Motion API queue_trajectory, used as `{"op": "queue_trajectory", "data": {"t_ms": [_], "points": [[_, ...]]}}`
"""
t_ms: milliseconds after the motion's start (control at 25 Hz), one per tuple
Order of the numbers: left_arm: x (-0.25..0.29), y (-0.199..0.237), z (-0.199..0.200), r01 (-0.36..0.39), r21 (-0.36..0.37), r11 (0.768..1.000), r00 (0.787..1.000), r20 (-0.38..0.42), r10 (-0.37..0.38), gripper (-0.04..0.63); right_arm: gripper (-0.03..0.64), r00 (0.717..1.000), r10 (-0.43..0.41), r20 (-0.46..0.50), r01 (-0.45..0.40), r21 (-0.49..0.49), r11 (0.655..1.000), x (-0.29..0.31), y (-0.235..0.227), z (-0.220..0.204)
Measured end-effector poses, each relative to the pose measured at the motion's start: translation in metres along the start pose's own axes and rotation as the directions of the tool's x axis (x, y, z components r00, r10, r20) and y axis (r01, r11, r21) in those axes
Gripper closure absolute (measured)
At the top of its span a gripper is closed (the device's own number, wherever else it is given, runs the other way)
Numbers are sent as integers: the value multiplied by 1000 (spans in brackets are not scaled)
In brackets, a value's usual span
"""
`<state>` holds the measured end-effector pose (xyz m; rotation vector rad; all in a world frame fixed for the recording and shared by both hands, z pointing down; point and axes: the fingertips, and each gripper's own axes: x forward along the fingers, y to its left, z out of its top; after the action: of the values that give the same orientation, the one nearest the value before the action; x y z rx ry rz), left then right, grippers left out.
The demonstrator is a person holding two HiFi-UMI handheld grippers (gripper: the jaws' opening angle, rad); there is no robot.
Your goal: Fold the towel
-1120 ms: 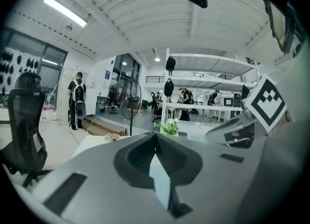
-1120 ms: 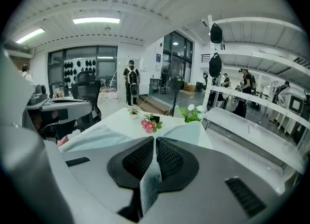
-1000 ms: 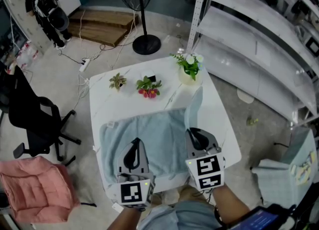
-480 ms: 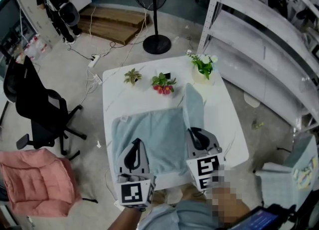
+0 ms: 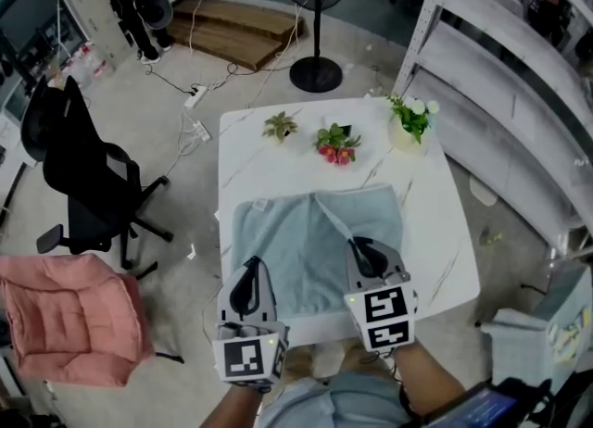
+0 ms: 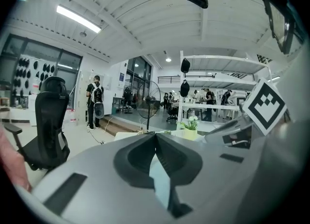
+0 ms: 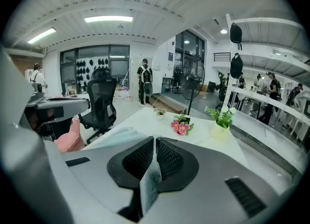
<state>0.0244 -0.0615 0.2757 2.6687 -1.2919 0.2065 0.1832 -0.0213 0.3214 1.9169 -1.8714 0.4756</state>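
Observation:
A light blue towel (image 5: 292, 250) lies spread on the white table (image 5: 435, 232), its near edge hanging over the table's front. A crease runs slantwise from its far edge down to my right gripper (image 5: 363, 248), which is shut on a thin fold of the towel (image 7: 150, 182). My left gripper (image 5: 248, 276) is over the towel's near left part, shut with light blue cloth (image 6: 160, 179) between its jaws. In the gripper views the left gripper (image 6: 156, 135) and right gripper (image 7: 154, 139) each show jaws pressed together on cloth.
At the table's far side stand a small potted plant (image 5: 279, 125), pink flowers (image 5: 335, 144) and a white vase with greenery (image 5: 410, 120). A black office chair (image 5: 88, 171) and pink cushion (image 5: 65, 320) are left; a fan stand (image 5: 317, 72) behind; shelving (image 5: 519, 93) right.
Both grippers have drawn back toward the table's near edge with the towel. The long flap that stretched up from the right gripper toward the vase now lies lower, over the towel.

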Motion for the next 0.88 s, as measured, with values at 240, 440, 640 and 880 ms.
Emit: {"op": "queue_trajectory", "data": {"t_ms": [240, 440, 640, 880], "points": [[-14, 25, -4, -31, -17, 999, 1000, 2, 31, 591, 584, 1000, 18, -6, -18, -21, 1000, 8, 25, 4], [-24, 45, -7, -56, -27, 998, 998, 5, 56, 591, 583, 1000, 27, -6, -27, -28, 999, 16, 44, 9], [-37, 69, -10, -92, -38, 995, 996, 1, 92, 591, 584, 999, 48, -6, -48, -40, 998, 23, 65, 14], [-49, 93, -14, -127, -49, 991, 992, -4, 127, 591, 583, 998, 70, -4, -70, -56, 996, 35, 88, 22]]}}
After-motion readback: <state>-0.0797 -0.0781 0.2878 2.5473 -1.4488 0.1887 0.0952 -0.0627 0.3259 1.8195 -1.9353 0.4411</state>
